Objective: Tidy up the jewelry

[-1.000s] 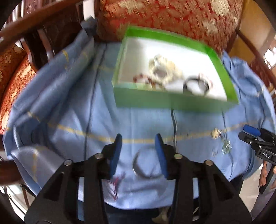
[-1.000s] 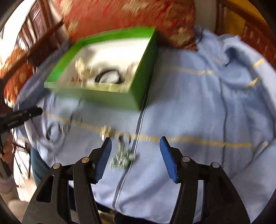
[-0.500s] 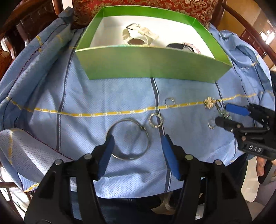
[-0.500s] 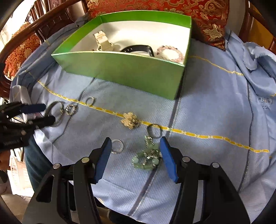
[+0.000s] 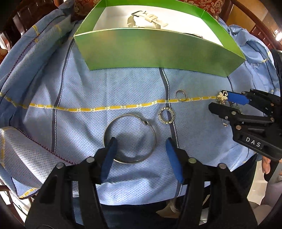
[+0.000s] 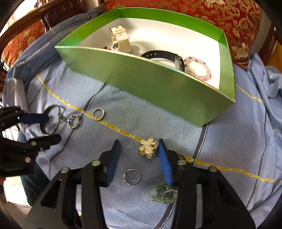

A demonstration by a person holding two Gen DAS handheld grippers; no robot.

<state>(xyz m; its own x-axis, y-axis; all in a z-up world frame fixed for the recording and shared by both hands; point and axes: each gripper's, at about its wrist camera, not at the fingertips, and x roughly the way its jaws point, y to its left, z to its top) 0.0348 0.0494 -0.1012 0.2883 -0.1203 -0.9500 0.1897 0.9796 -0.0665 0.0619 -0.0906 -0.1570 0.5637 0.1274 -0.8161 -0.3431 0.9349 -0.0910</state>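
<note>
Both grippers over jewelry on blue cloth
Left gripper (image 5: 140, 141) closing around large silver bangle (image 5: 129, 138), untouched — right gripper (image 6: 139, 145) closing, gold flower brooch (image 6: 148, 147) at its one o'clock pad.

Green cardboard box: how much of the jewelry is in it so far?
Done: the green cardboard box holds a white watch, black watch and pink bead bracelet. In hand: nothing yet; both tools are closing, left over the silver bangle, right beside the gold flower brooch. Left: rings and the jade pendant.

A red cushion (image 6: 229, 21) with gold brocade rested against a dark carved wooden chair frame (image 6: 35, 15). A pale blue cloth (image 5: 88, 91) with yellow stripes draped the seat. Daylight glared from the upper left.
</note>
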